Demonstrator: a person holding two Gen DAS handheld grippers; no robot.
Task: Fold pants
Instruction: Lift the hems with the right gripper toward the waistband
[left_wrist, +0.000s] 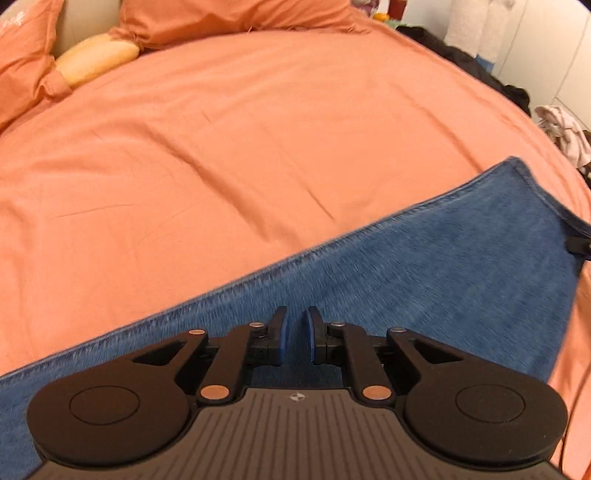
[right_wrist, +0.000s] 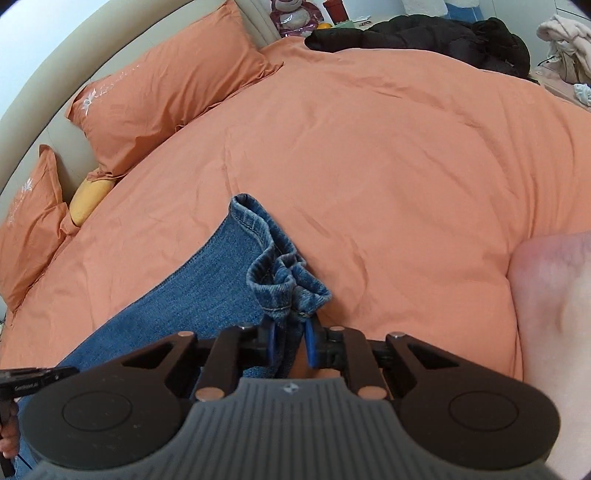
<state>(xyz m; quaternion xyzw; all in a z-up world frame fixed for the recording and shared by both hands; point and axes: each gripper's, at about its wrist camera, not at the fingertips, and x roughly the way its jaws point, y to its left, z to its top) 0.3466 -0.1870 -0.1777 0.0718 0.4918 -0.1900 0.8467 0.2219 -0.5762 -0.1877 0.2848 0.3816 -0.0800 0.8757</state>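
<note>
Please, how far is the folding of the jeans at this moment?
Done: the jeans appear laid in one long strip on the orange duvet, perhaps leg over leg. In hand: the right gripper is shut on the bunched hem end; the left gripper sits over the denim, its jaws slightly apart with nothing visibly between them. Left: bringing the hems toward the waist, which is not in view.

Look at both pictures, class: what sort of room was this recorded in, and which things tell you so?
Most likely a bedroom. A wide bed with an orange cover fills both views, orange pillows lean against a padded headboard, and loose clothes are heaped along its far edge.
</note>
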